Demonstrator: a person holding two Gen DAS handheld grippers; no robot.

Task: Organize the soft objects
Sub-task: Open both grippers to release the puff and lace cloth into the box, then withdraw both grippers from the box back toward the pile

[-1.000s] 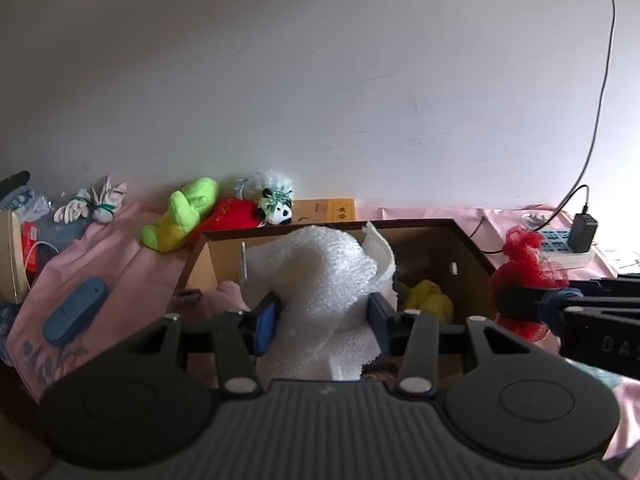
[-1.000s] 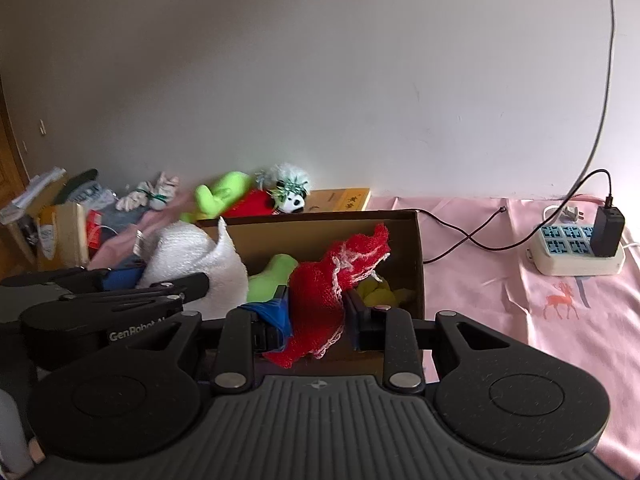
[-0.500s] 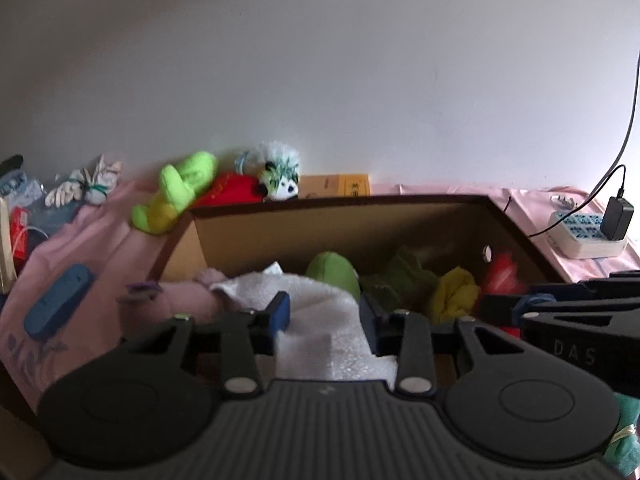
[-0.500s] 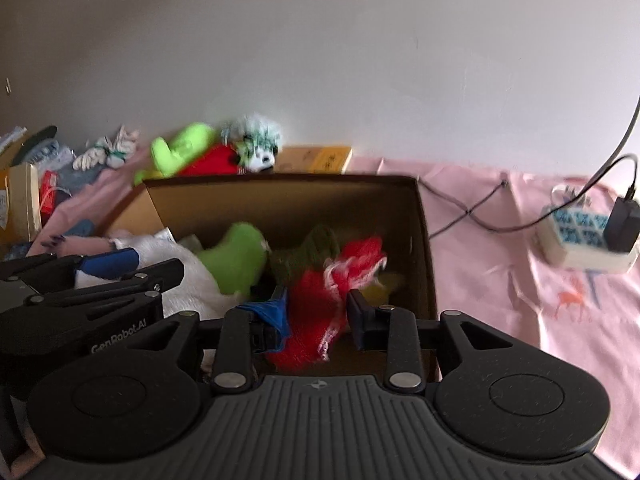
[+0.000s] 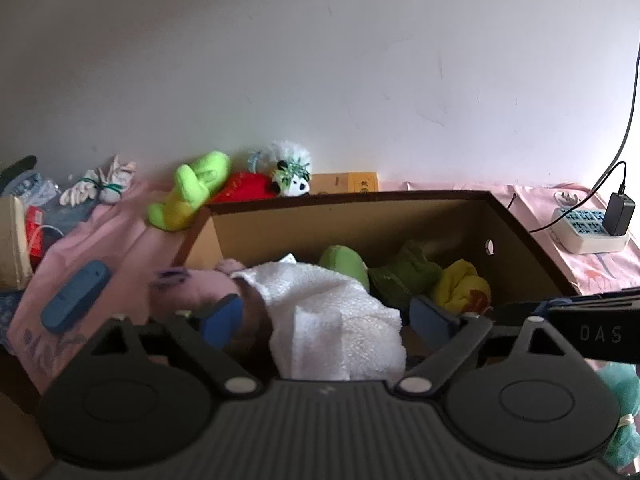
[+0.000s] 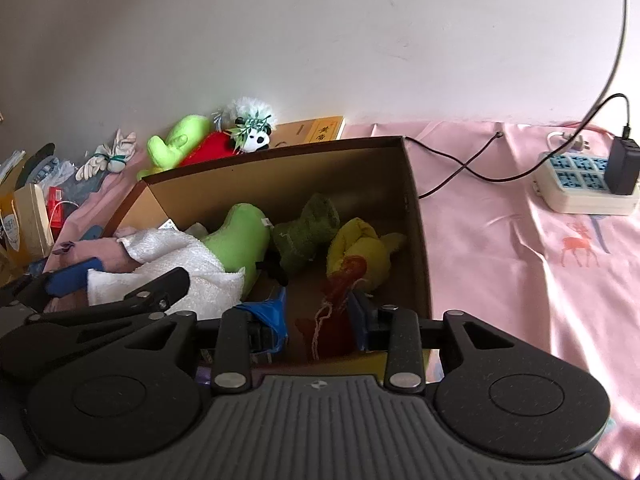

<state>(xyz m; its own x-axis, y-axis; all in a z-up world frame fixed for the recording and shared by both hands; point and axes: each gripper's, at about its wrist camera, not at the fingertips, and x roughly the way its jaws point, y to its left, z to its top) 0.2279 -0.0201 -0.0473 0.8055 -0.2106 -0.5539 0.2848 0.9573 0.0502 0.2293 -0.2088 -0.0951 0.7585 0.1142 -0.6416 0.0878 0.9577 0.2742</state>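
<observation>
Both grippers hang over an open cardboard box (image 6: 416, 216) on a bed covered with a pink sheet (image 6: 520, 264). The left gripper (image 5: 326, 316) has its blue-padded jaws spread wide, one on each side of a white foam wrap (image 5: 336, 320) that lies in the box's left end; whether either pad touches the wrap cannot be told. In the right wrist view the same gripper reaches in from the left, angled down over the box's near left corner. The right gripper (image 6: 320, 320) points down into the box near its front wall, jaws parted around a red knitted cloth (image 6: 334, 312) that lies loose between them, one end draped on a yellow plush (image 6: 360, 252).

Also in the box are a light green plush (image 6: 244, 236), a dark green plush (image 6: 308, 228) and, at the left end under the foam wrap, a pink plush (image 5: 200, 288). Behind the box's far edge, against the wall, sit a lime green toy (image 6: 176, 144), a red cushion (image 6: 208, 146) and a small panda plush (image 6: 254, 136). A power strip (image 6: 580, 184) with a black adapter rests toward the sheet's right edge.
</observation>
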